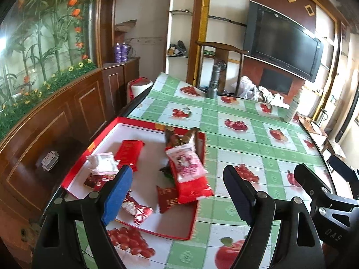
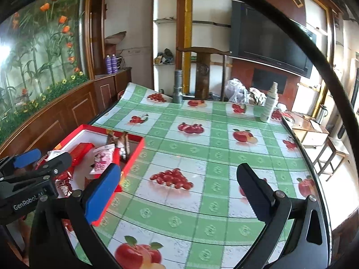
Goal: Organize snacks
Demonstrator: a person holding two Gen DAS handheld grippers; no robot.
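Left wrist view shows the tray (image 1: 197,204), a shallow red box with a white floor, lying on the table (image 1: 246,134) at its left edge, and every snack in sight is inside it. At the tray's right side a pink pack (image 1: 188,163) lies on top of a red pack (image 1: 195,186), with brown wrappers (image 1: 179,137) just behind them toward the tray's far wall. Near the tray's middle sits another red bar (image 1: 130,154); a white wrapper (image 1: 103,162) lies beside it toward the tray's left wall, and a small red-and-white packet (image 1: 136,210) lies near the tray's front wall.

These look like light, sealed film packs: soft, crinkly and probably slippery, with contents that could crush. A gentle pinch across the flat middle of a pack, or on its crimped end seam, seems the safer hold; the pink pack, being on top, looks easiest to lift first without dragging its neighbours.

The left gripper (image 1: 177,192) hovers above the tray's front half with its jaws spread wide and nothing between the pads; one blue pad overlaps the white wrapper in the picture, but contact cannot be confirmed. The right gripper (image 2: 181,195) is over bare cloth to the right of the tray, its jaws fully released, empty and touching nothing
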